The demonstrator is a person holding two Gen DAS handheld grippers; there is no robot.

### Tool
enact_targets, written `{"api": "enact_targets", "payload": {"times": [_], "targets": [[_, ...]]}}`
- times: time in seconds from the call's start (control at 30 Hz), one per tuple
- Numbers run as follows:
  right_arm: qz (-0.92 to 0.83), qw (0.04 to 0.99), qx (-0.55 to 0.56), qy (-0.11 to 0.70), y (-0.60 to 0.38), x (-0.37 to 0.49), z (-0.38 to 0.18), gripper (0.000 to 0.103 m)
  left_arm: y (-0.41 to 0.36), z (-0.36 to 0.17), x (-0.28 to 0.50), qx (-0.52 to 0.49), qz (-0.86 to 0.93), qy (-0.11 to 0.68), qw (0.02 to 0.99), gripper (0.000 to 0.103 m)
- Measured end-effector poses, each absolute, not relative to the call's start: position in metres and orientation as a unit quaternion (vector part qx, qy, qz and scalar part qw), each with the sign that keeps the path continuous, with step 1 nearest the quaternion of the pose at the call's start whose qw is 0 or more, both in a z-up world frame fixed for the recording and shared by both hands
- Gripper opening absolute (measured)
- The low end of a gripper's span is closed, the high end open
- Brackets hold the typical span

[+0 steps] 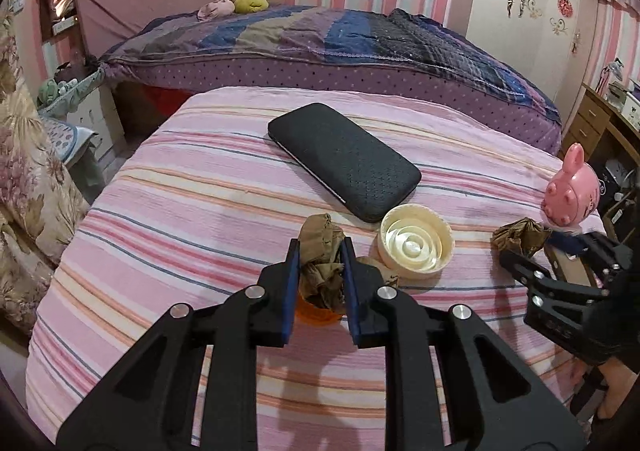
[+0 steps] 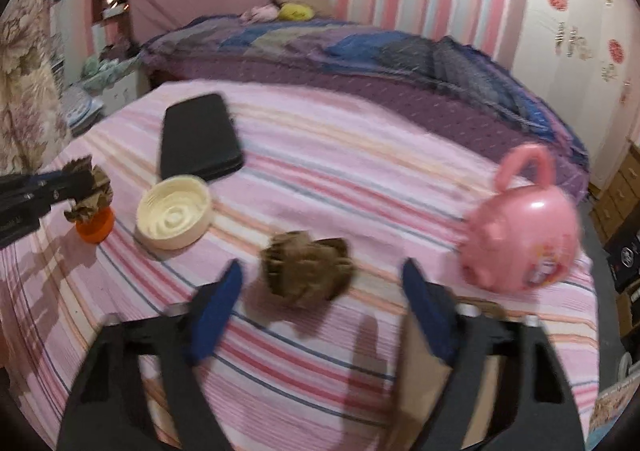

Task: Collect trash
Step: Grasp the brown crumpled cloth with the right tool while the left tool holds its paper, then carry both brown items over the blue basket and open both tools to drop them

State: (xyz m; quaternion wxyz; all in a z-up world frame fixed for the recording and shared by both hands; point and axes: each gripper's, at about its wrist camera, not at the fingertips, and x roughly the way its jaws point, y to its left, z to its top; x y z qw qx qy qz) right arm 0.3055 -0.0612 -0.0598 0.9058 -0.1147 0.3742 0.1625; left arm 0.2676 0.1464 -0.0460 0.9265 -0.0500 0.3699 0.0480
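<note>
On the pink striped worktop: two wads of brown crumpled paper, one per gripper.

Left gripper [image 1: 320,247] has its jaws nearly closed, pinching the first brown paper wad [image 1: 322,251] above an orange cap [image 2: 95,228]. Right gripper [image 2: 320,283] stands half open around the second brown paper wad [image 2: 306,273], pads apart from it. One cream lid [image 1: 416,245], one black case [image 1: 344,161], one pink piggy bank [image 2: 520,235]. Its small label is too blurred to read.
</note>
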Motion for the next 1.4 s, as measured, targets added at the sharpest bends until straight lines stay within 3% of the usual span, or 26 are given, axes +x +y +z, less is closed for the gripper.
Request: {"api": "enact_targets", "payload": {"times": [0.47, 1.4], "targets": [[0.132, 0.928, -0.060, 0.343, -0.110, 0.270, -0.038, 0.049, 0.126, -0.037, 0.250, -0.051, 0.031, 0.362, 0.930, 0.019], [0.067, 0.943, -0.073, 0.317, -0.234, 0.135, -0.008, 0.049, 0.025, -0.015, 0.157, -0.018, -0.010, 0.321, 0.947, 0.019]]}}
